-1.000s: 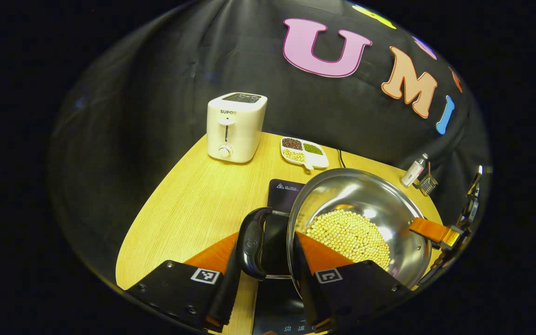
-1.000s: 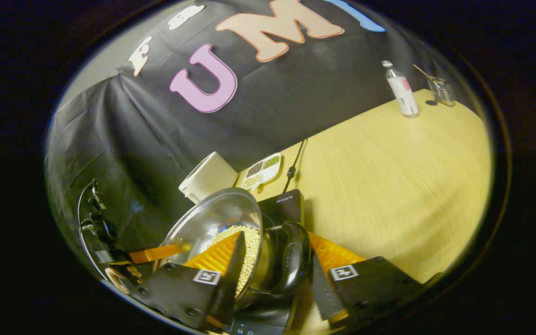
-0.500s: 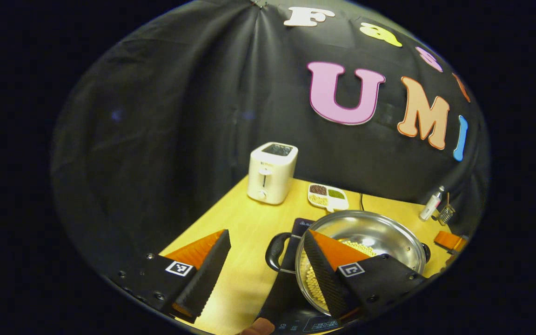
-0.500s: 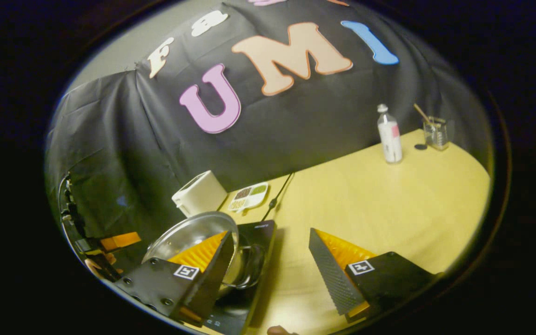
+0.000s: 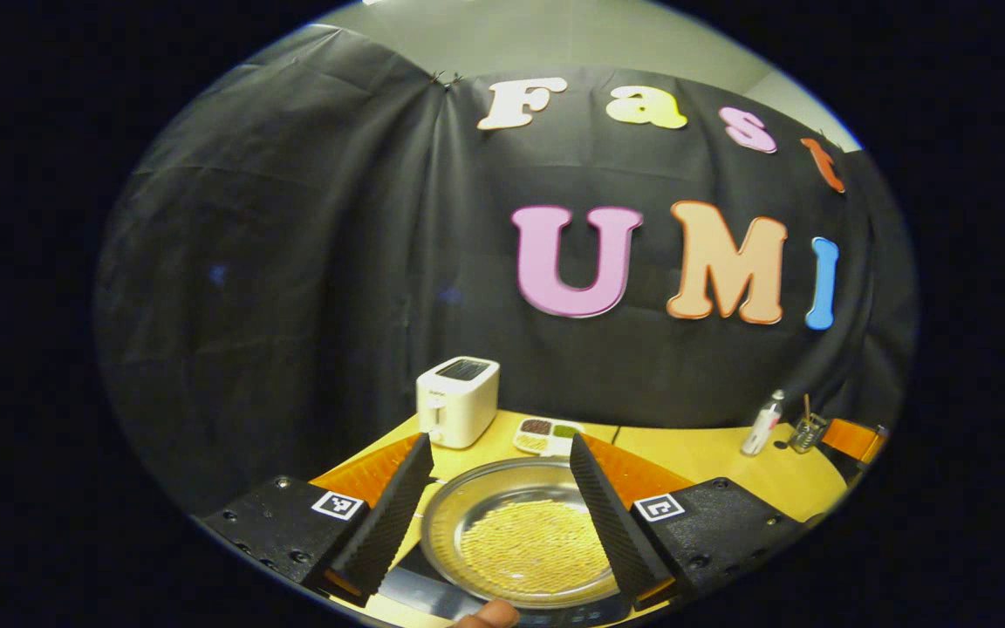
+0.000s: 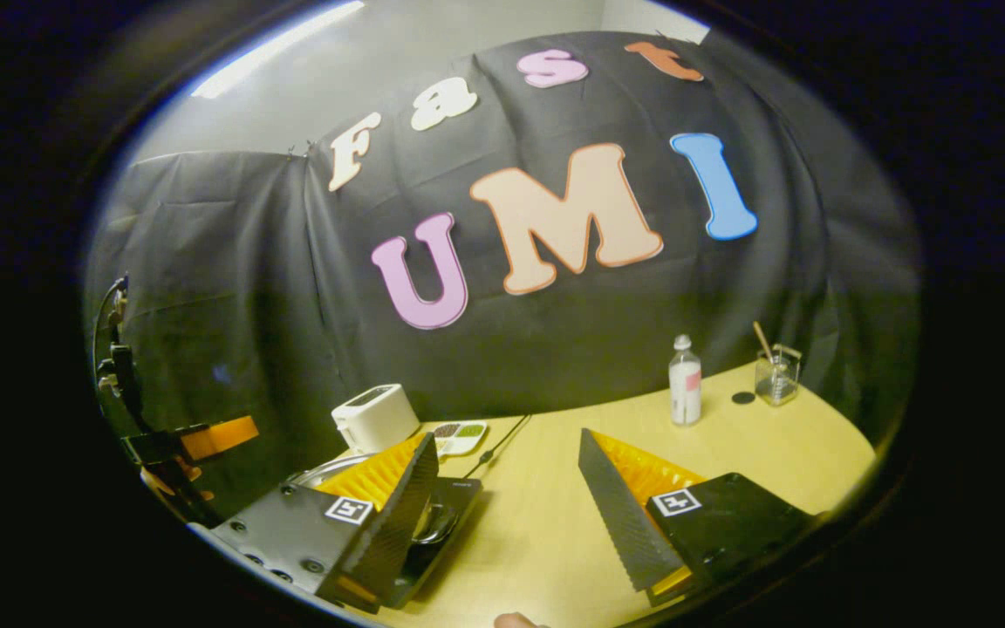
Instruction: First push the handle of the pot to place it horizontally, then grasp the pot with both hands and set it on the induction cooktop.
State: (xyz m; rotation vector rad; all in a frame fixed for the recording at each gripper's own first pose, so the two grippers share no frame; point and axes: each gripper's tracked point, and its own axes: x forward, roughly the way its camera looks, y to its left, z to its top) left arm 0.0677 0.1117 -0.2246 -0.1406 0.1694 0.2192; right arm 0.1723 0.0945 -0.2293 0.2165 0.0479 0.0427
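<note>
Left gripper [image 5: 495, 515]: fingers spread wide, holding nothing, above pot | right gripper [image 6: 507, 510]: fingers spread wide, holding nothing, over bare desk [image 6: 729, 445] | pot [image 5: 524, 545]: filled with pale beans, sitting on induction cooktop [image 5: 433, 595] | beyond: toaster [image 5: 457, 401], divided bean dish [image 5: 548, 434], bottle [image 6: 684, 382], glass holder [image 6: 775, 375].

A recording booth: black cloth wall [image 5: 293, 262] behind a wooden table [image 6: 729, 453] holding a toaster [image 5: 457, 401].

Black gripper [image 5: 498, 501] bodies; square markers; screws
</note>
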